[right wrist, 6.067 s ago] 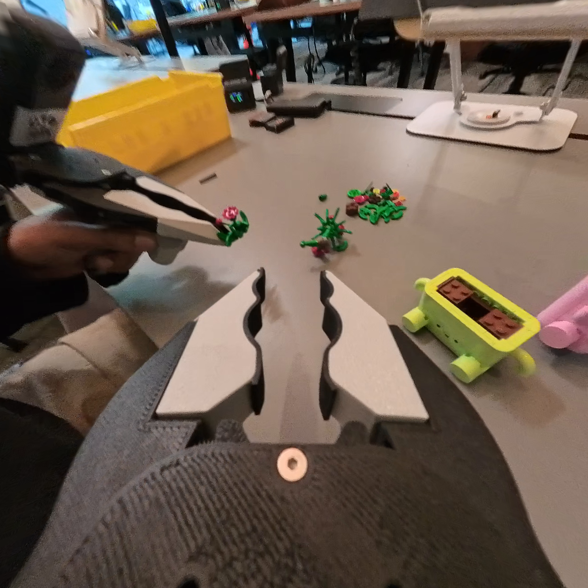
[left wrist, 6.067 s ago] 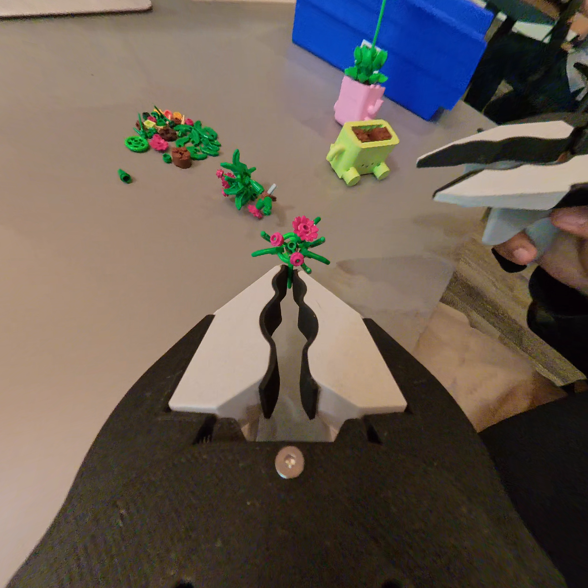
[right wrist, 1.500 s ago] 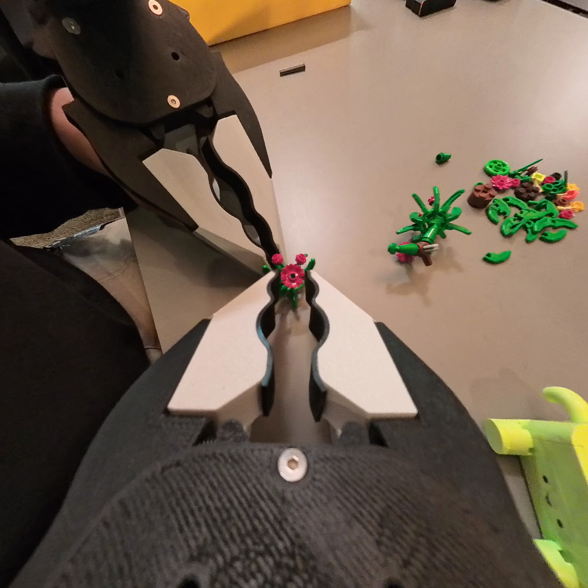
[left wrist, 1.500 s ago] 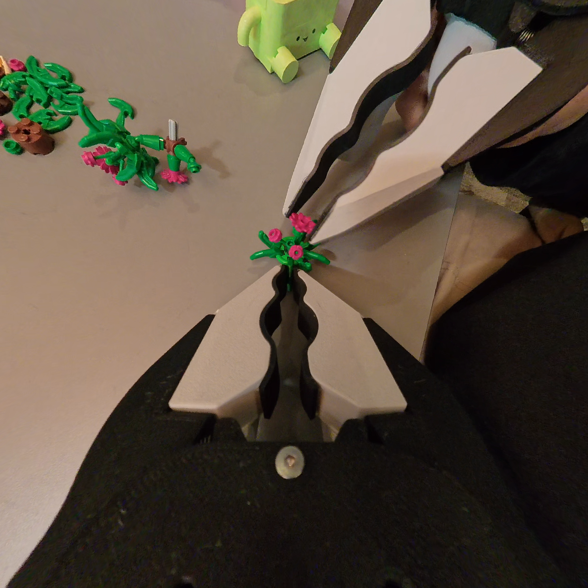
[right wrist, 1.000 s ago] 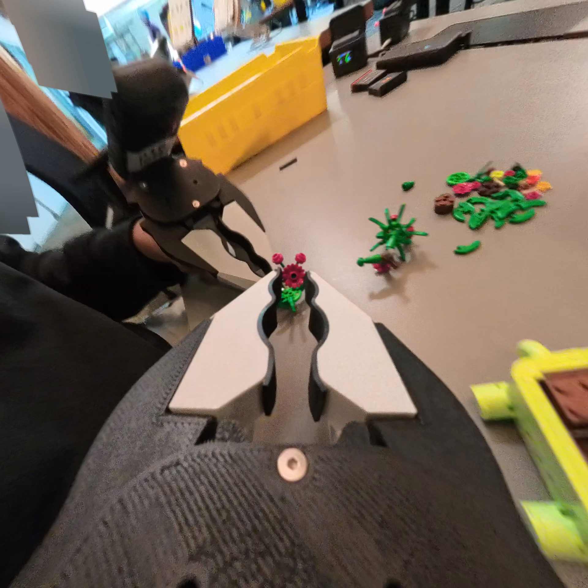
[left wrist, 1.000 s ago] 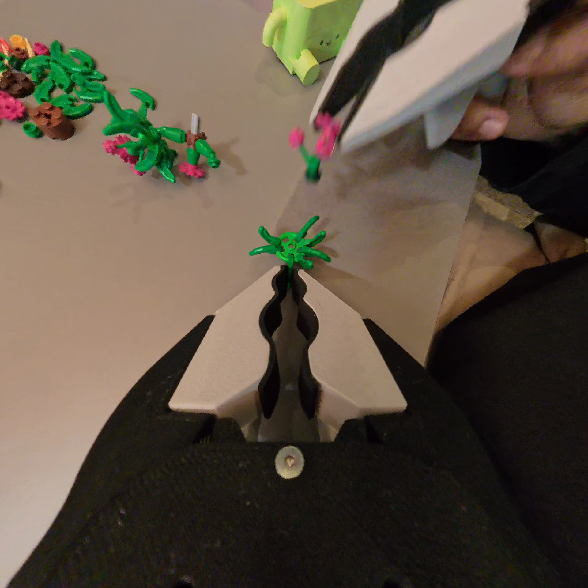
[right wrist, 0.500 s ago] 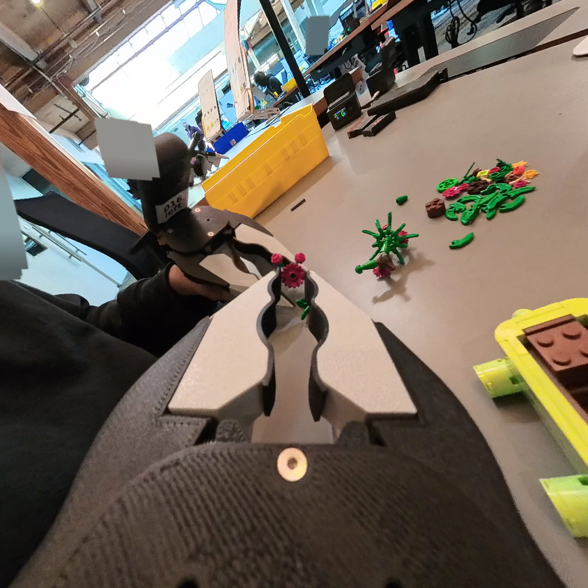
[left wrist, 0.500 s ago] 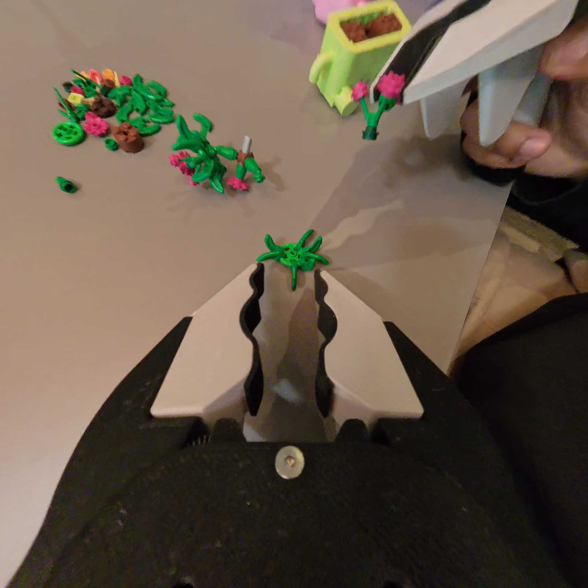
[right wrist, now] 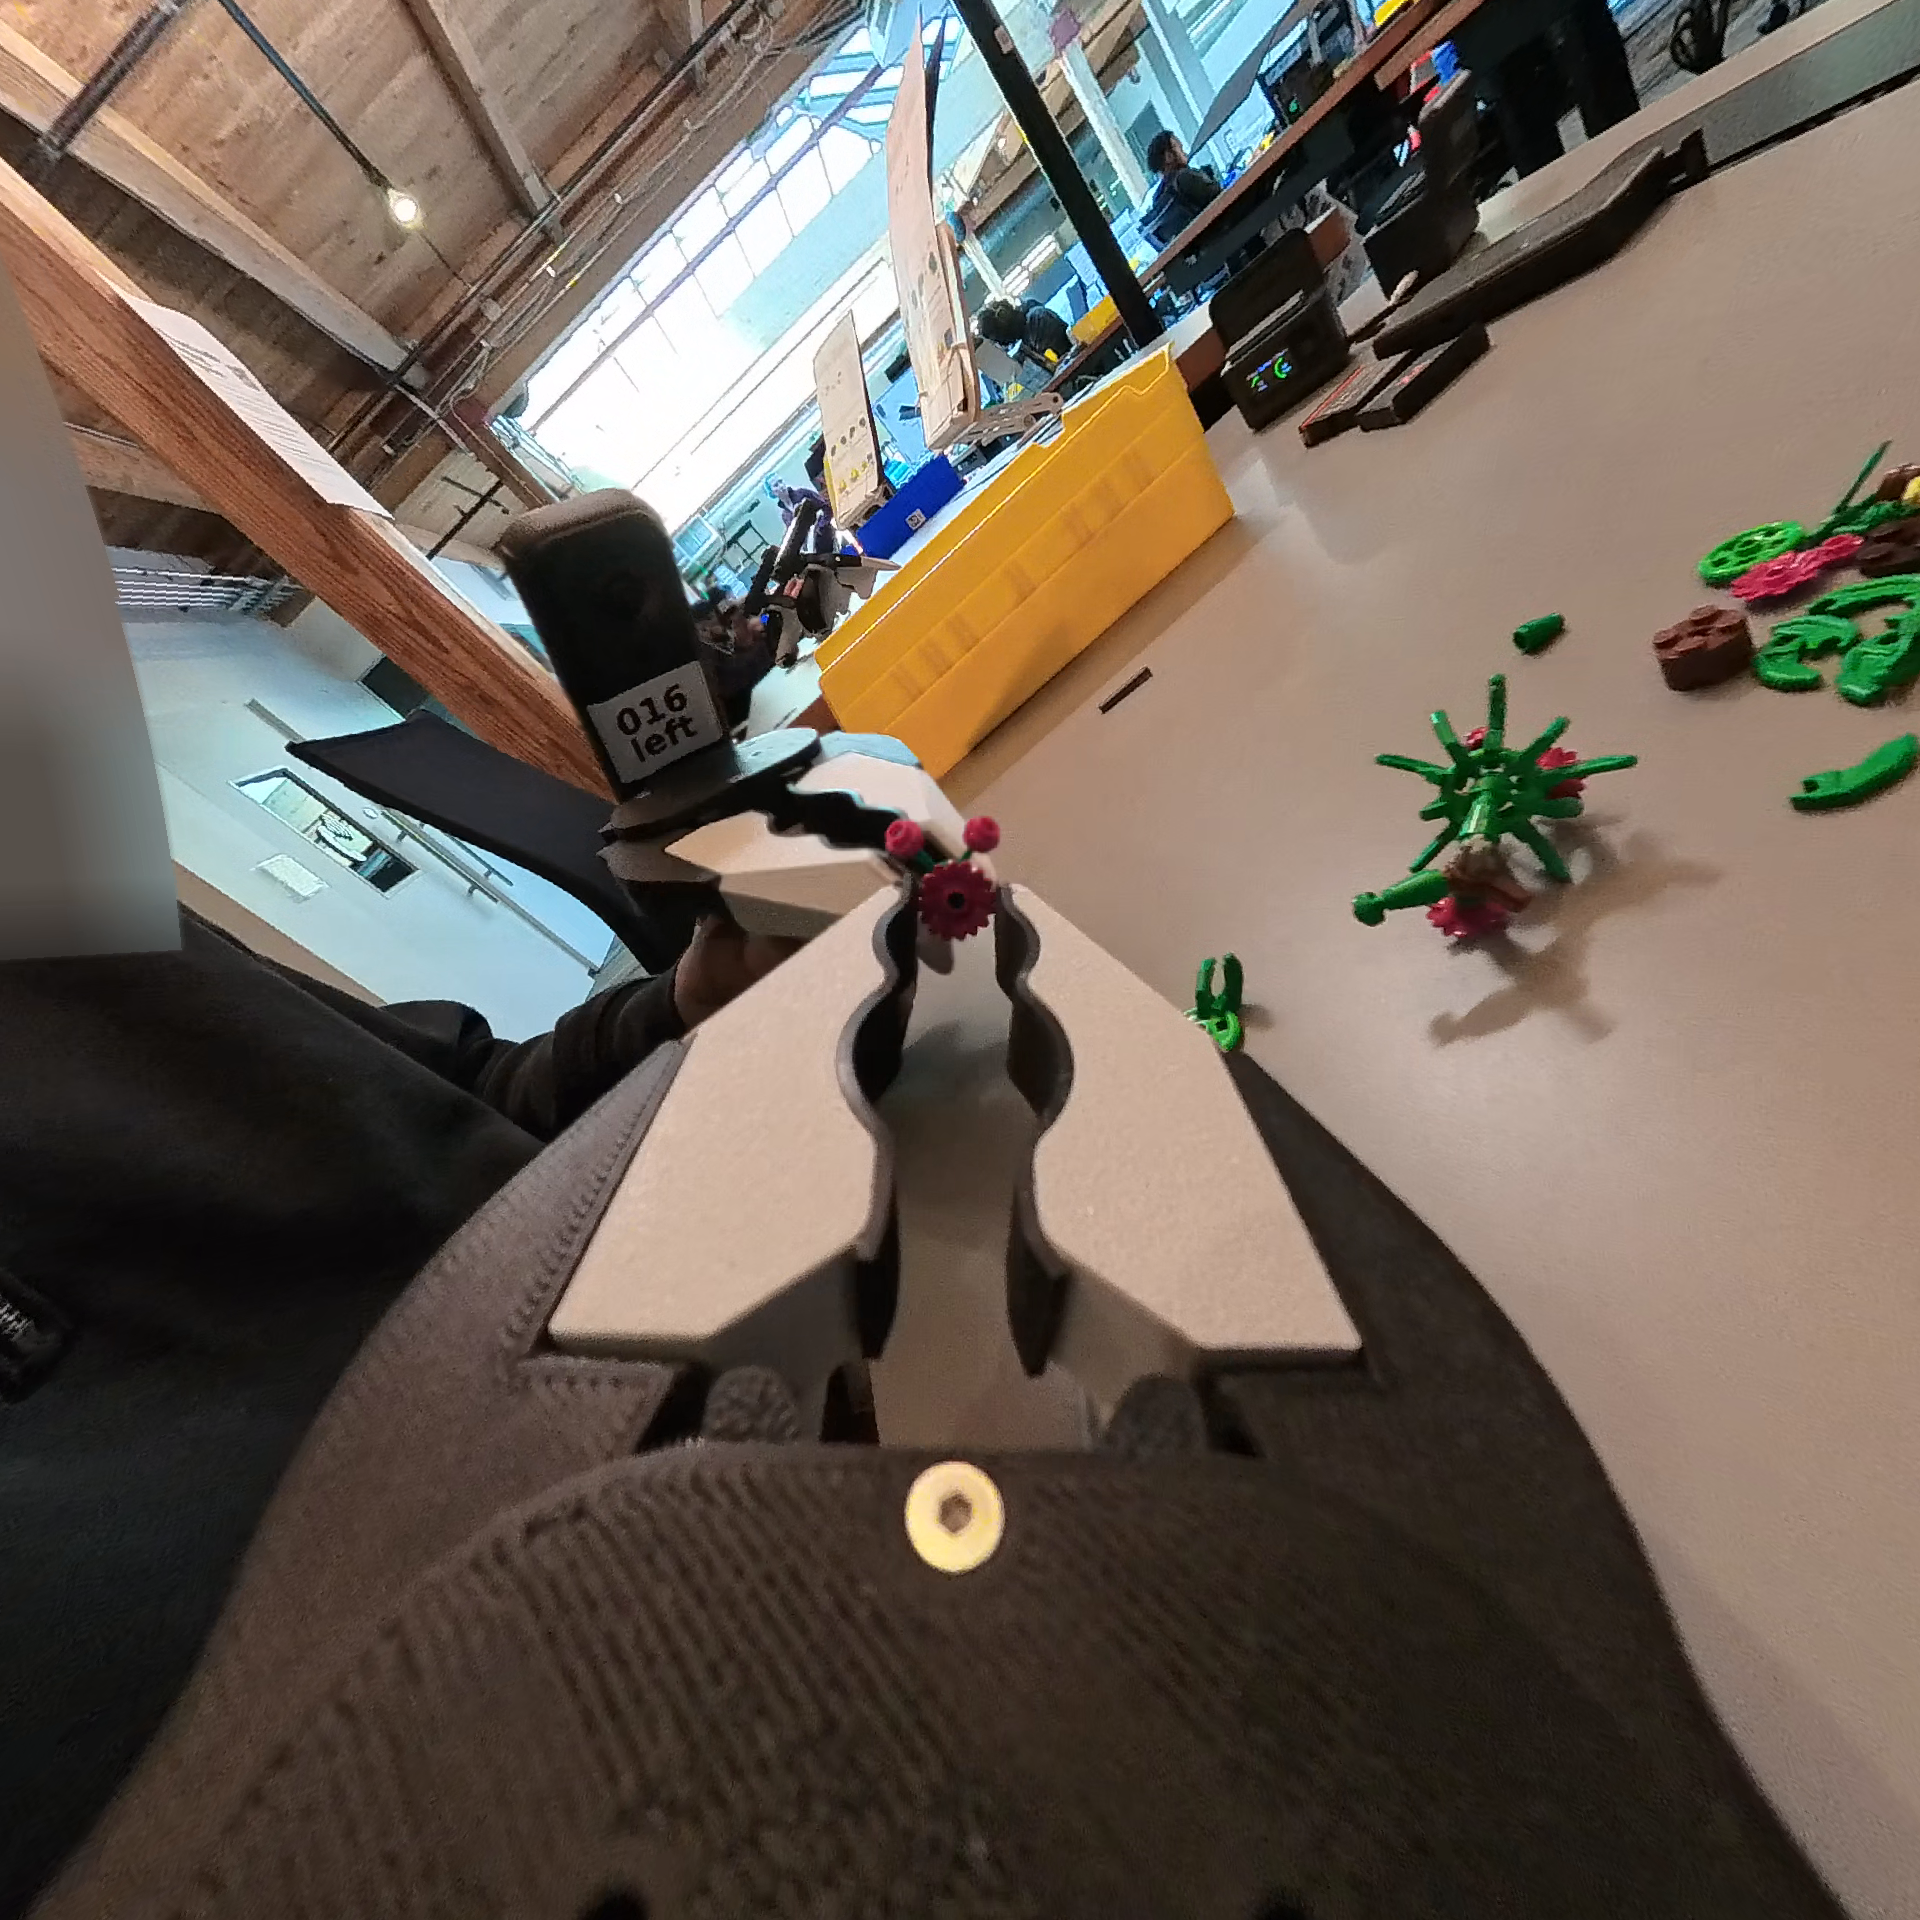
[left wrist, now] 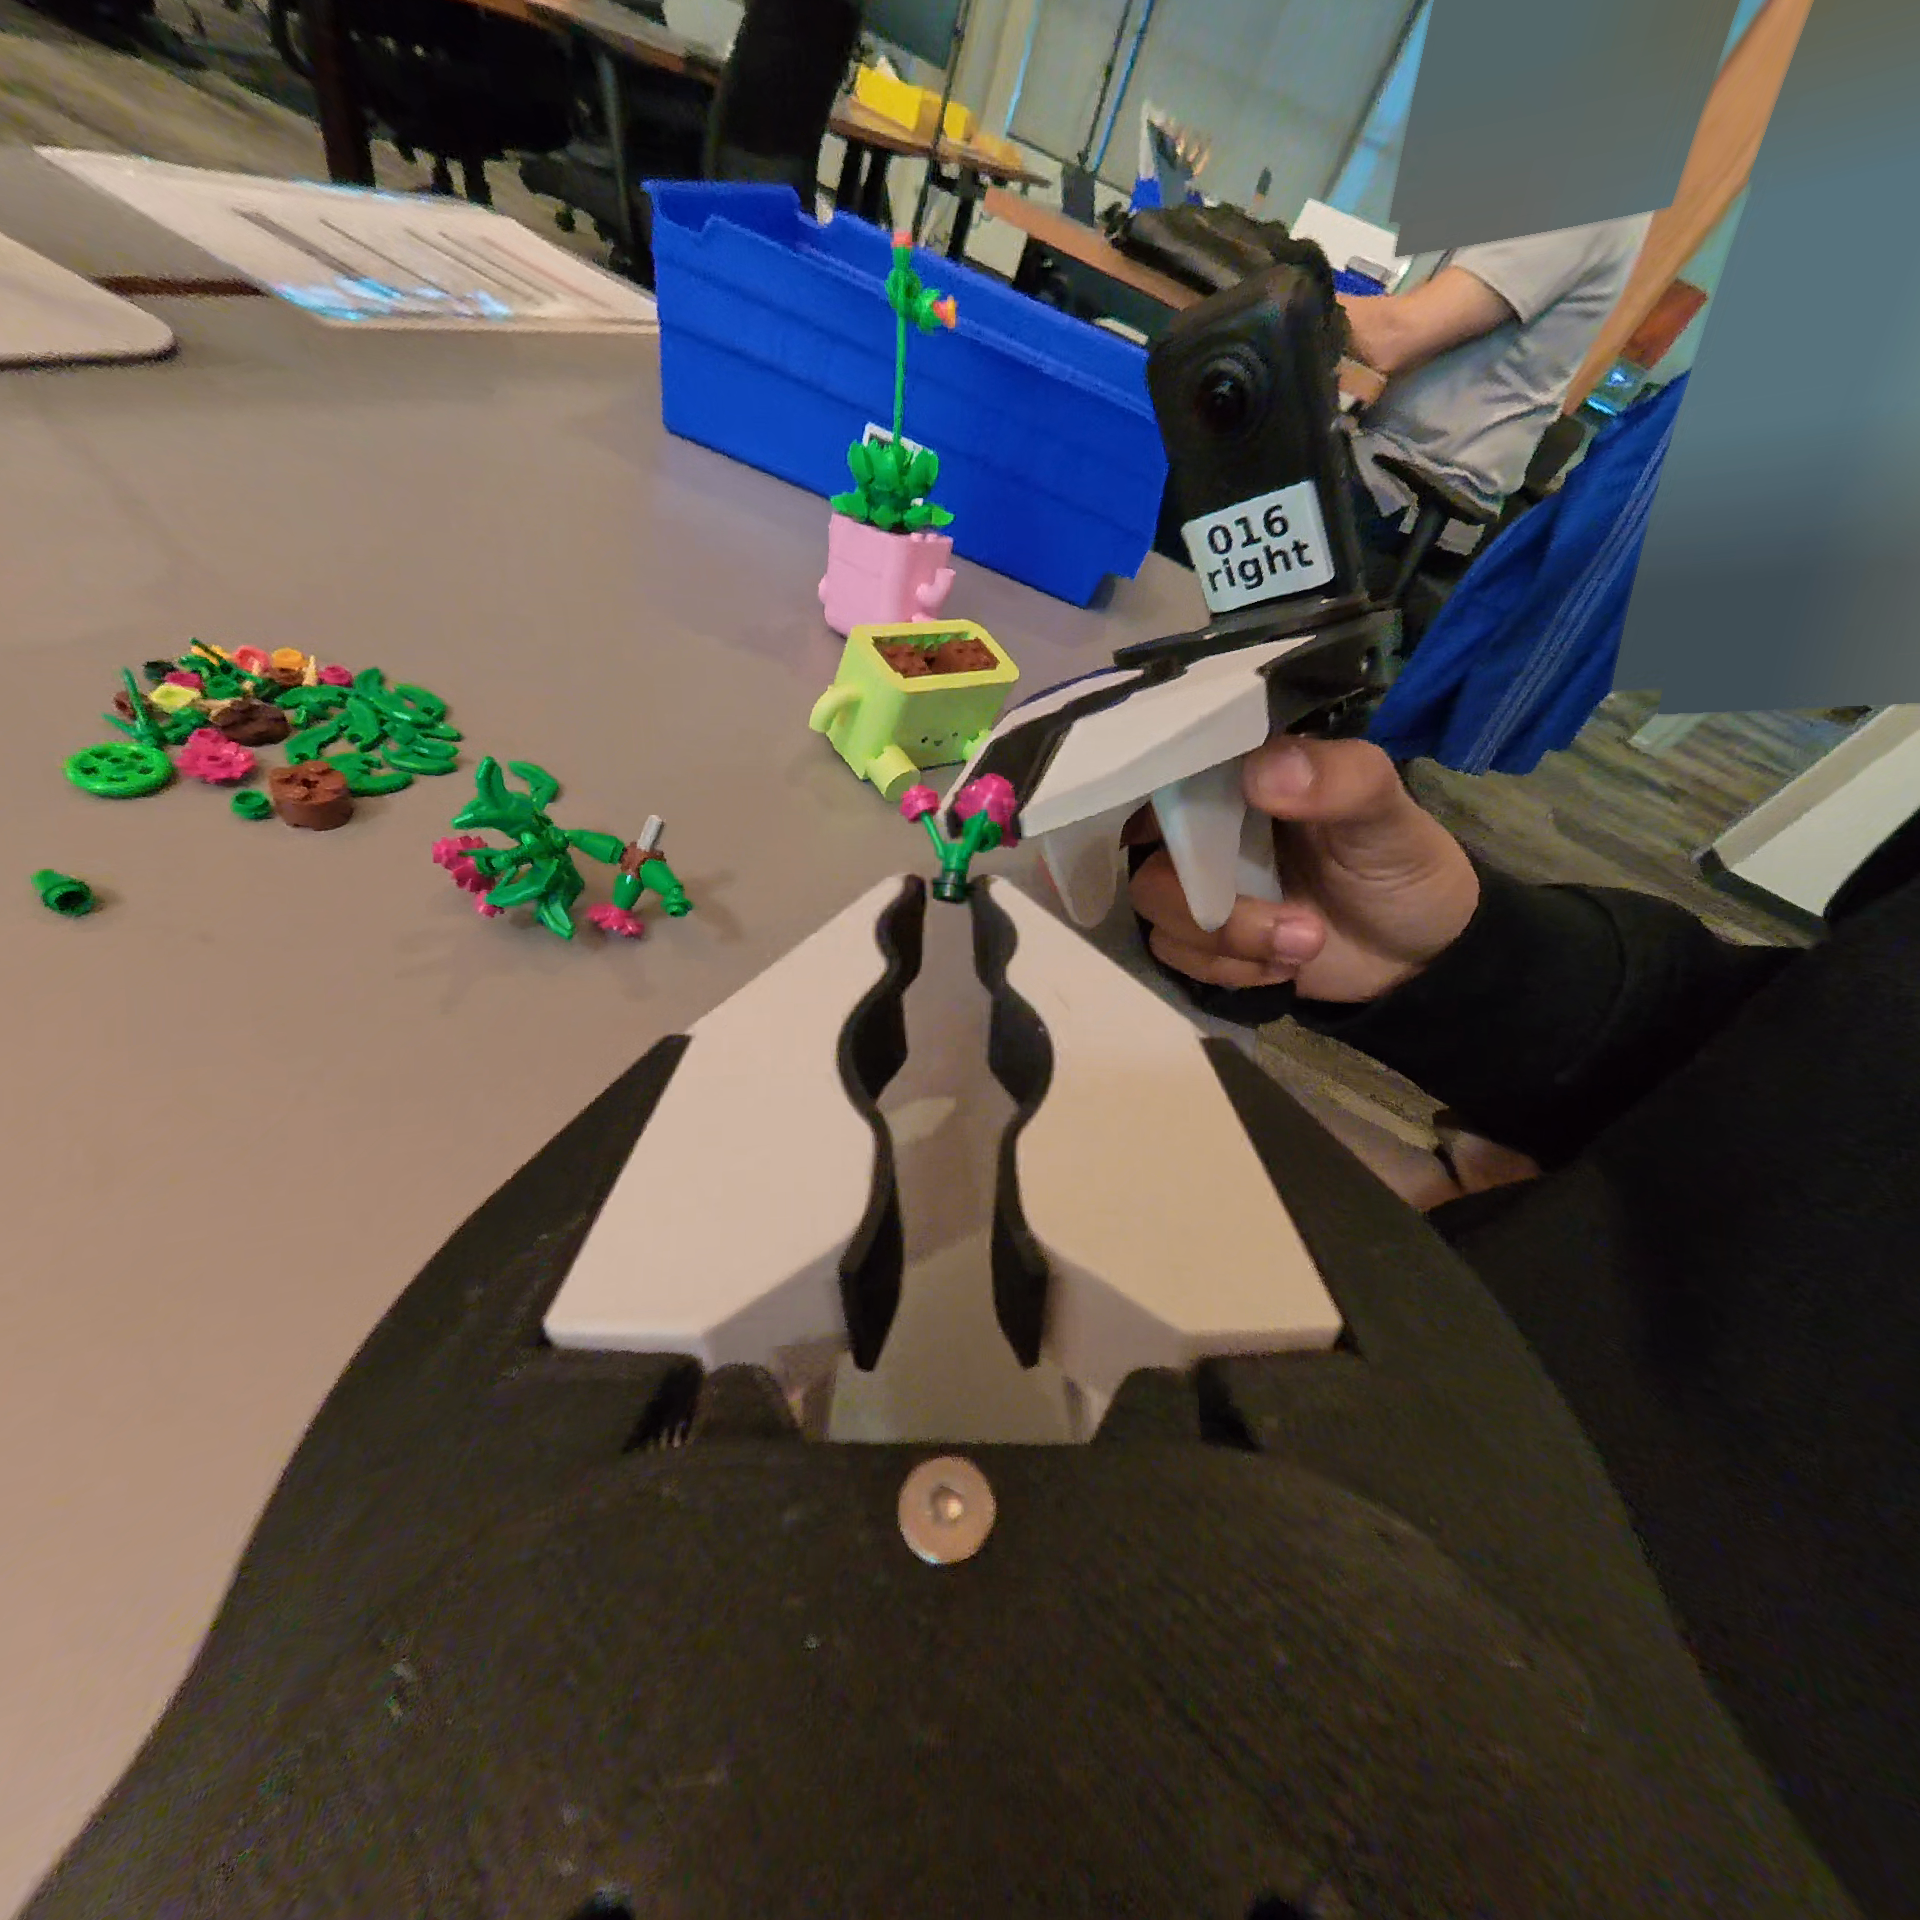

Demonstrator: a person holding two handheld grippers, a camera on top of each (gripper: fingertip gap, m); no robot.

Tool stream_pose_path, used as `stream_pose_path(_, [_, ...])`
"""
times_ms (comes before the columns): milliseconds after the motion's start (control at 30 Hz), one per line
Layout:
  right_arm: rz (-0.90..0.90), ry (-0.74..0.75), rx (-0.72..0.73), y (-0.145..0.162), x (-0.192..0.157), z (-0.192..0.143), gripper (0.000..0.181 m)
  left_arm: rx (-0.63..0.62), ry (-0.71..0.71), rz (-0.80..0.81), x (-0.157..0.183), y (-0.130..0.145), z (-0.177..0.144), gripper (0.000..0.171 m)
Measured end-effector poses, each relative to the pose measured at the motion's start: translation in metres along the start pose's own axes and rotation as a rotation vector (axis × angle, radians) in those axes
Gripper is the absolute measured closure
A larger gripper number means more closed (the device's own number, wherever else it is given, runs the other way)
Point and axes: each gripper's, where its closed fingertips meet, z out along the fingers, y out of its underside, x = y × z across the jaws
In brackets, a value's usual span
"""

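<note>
My right gripper (right wrist: 948, 896) is shut on a small sprig with pink flowers (right wrist: 951, 902), held above the grey table (left wrist: 312, 1039). In the left wrist view the sprig (left wrist: 956, 852) hangs from the right gripper (left wrist: 985, 795), with its green foot right at the tips of my left gripper (left wrist: 945, 896). The left jaws stand a narrow gap apart and hold nothing. A green spiky leaf piece (right wrist: 1216, 1003) lies on the table just right of my right gripper.
A lime pot (left wrist: 925, 707) and a pink pot with a tall plant (left wrist: 883, 571) stand before a blue bin (left wrist: 914, 395). A lying plant piece (left wrist: 551, 852) and a pile of loose parts (left wrist: 260, 717) sit left. A yellow bin (right wrist: 1039, 603) stands beyond. The table edge is close. Less than 4 cm separates the two grippers' tips.
The right gripper pulled the pink sprig off the green leaf piece. The left gripper opened, dropped the leaf piece, then narrowed and rose to the sprig's foot.
</note>
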Motion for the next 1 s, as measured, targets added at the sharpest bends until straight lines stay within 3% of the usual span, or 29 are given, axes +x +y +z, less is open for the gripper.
stream_pose_path(233, [0.014,-0.022,-0.008,0.002,-0.003,0.001,0.168,0.016,-0.03,0.087,0.001,-0.004,-0.003,0.169])
stream_pose_path(300, [0.005,-0.012,0.003,0.0,-0.002,0.0,0.154,0.005,-0.047,0.121,0.001,-0.003,-0.002,0.169])
stream_pose_path(433, [-0.227,0.134,0.051,-0.012,0.001,-0.007,0.142,-0.013,-0.063,0.146,0.0,0.001,0.0,0.169])
stream_pose_path(533, [-0.462,0.222,-0.005,-0.007,-0.003,-0.007,0.154,-0.013,-0.089,0.175,-0.002,0.001,0.0,0.169])
stream_pose_path(600, [-0.526,0.23,-0.015,-0.003,-0.007,-0.003,0.16,-0.02,-0.117,0.217,-0.004,0.001,0.0,0.169])
stream_pose_path(1000, [-0.532,0.254,-0.093,0.007,0.0,0.004,0.175,-0.057,-0.237,0.441,-0.004,0.005,0.002,0.169])
